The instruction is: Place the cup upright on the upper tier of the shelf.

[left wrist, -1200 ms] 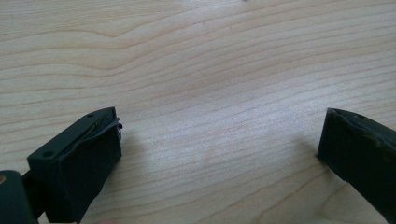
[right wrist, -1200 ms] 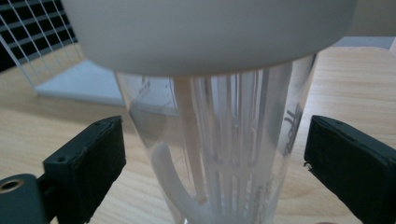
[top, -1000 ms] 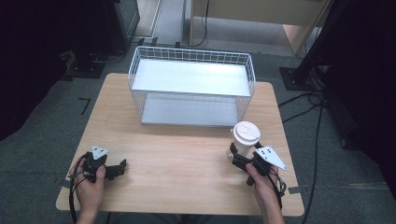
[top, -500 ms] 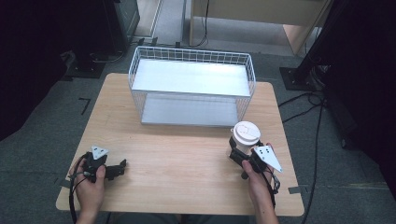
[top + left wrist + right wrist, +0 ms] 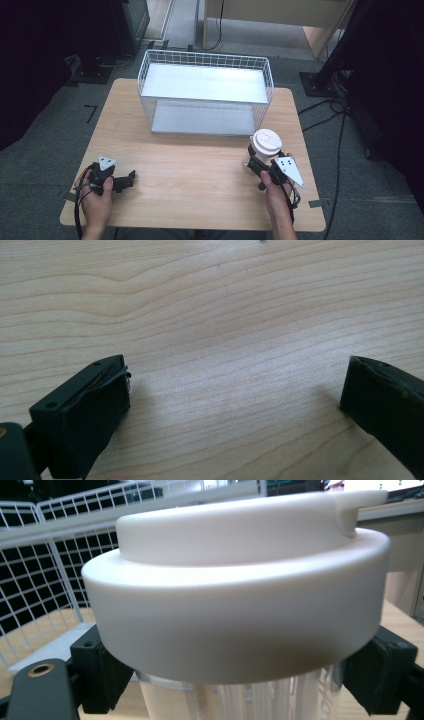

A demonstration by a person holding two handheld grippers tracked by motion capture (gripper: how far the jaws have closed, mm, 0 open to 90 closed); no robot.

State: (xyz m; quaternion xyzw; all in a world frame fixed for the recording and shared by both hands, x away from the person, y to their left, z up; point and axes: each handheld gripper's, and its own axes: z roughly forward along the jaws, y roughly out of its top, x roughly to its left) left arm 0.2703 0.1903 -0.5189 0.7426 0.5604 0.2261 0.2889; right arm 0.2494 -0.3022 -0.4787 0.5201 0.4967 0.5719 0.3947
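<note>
Since the earlier pictures the right gripper [image 5: 256, 165] has closed in from beside the cup [image 5: 265, 146] to around it; cup itself sits where it did, near the table's right edge, just in front of the basket's near right corner. Left side unchanged.

Left: left hand [image 5: 95, 200] holds the left gripper [image 5: 131, 179] low at the near left corner of the table [image 5: 200, 165], close to the near and left edges. Left gripper view: jaws spread wide, bare wood grain between them, nothing held. Wide stretch of open tabletop runs from here to the cup.

Centre: white wire basket [image 5: 205, 132] stands toward the far side of the table, solid pale floor inside. Its near wall leaves a broad clear strip of wood along the near half of the table; narrow margins at its left and right ends.

Right: right hand [image 5: 277, 192] comes in from the near edge. Right gripper view: a black jaw pad on each side of the clear cup [image 5: 235, 695] body, just under the white lid [image 5: 240, 600]; pads appear against the wall, though firmness of grip cannot be told. Basket mesh [image 5: 45, 575] just behind the cup. Little room between cup and the table's right edge.
</note>
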